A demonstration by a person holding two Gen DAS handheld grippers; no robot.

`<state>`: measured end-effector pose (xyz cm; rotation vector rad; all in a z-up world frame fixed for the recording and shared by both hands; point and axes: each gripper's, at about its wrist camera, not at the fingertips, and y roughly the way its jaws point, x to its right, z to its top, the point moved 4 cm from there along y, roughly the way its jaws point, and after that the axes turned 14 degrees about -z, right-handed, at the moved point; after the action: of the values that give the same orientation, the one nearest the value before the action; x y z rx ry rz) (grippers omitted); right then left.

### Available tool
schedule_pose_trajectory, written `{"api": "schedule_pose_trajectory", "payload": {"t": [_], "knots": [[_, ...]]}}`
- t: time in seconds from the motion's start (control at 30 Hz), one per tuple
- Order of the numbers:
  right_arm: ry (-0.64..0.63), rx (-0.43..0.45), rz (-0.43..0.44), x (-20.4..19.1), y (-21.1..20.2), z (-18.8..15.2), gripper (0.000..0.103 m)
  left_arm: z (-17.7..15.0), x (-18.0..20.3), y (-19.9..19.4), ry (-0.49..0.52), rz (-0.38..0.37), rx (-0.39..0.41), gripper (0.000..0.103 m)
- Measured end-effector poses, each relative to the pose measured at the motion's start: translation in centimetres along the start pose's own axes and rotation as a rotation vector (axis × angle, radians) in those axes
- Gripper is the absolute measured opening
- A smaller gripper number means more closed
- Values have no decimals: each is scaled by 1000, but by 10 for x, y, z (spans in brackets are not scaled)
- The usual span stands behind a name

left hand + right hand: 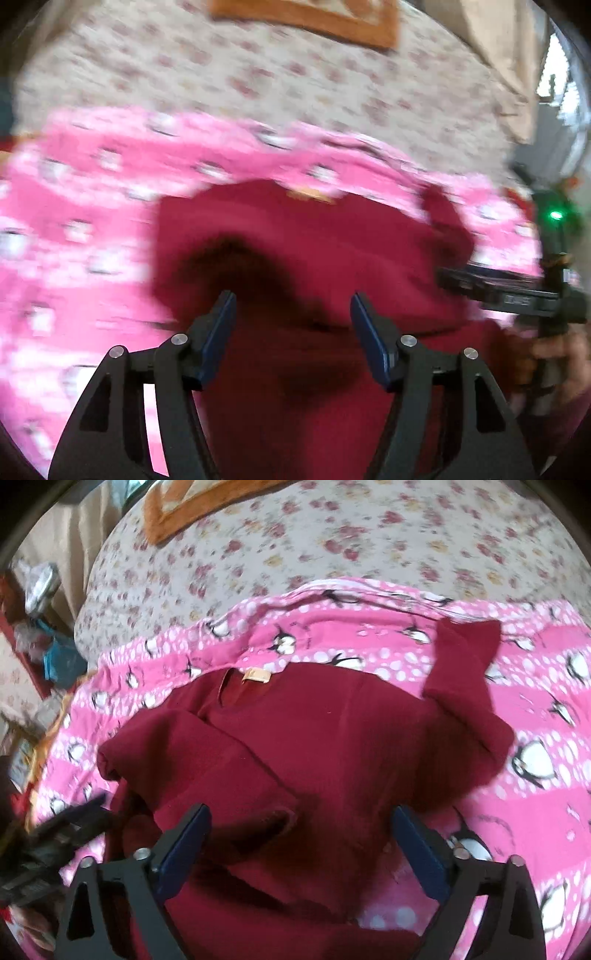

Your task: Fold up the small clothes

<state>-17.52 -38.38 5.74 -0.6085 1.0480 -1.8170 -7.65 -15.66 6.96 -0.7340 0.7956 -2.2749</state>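
Left claw and right claw both spread, pinching nothing, above the red sweater. We find the sweater on the pink penguin blanket. One sleeve folded across it; the other sleeve lies outward. We judge folding barely half done.
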Motion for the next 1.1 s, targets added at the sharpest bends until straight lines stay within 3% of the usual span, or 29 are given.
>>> {"api": "schedule_pose_trajectory", "payload": {"t": [0.1,0.17,0.23,0.27,0.33,0.4,0.5,0.63,0.67,0.73,0.77,0.8,0.83,0.93,1.1], "knots": [[-48,-35,-47,-12,18,0,82,-7,-39,3,-38,208,2,64],[-95,-42,-74,-19,22,-3,80,-15,-63,8,-96,262,-10,64],[-201,-15,-147,-29,22,-10,72,-22,-84,16,-176,264,-21,64],[-255,2,-180,-33,22,-12,61,-25,-90,22,-209,254,-31,64],[-333,28,-234,-35,18,-15,55,-25,-99,25,-247,231,-17,64],[-324,38,-217,-31,11,-10,55,-21,-100,25,-242,233,-5,64],[-253,65,-105,-27,-2,2,57,-23,-102,25,-251,228,5,64],[-305,33,-111,-43,14,4,57,-26,-104,26,-236,247,12,64],[-332,-17,-107,-47,29,0,56,-25,-105,27,-234,250,13,64],[-351,-25,-96,-50,40,-7,53,-26,-108,27,-241,254,18,64],[-379,6,-97,-52,37,-8,38,-26,-110,28,-246,254,20,64],[-411,14,-113,-55,34,-6,17,-25,-113,28,-257,252,23,64],[-437,34,-137,-57,28,-4,10,-25,-115,28,-266,252,27,64],[-498,128,-209,-60,7,9,8,-24,-116,28,-274,250,31,64],[-439,241,-393,-37,-6,51,8,-24,-116,29,-266,257,33,64]]}}
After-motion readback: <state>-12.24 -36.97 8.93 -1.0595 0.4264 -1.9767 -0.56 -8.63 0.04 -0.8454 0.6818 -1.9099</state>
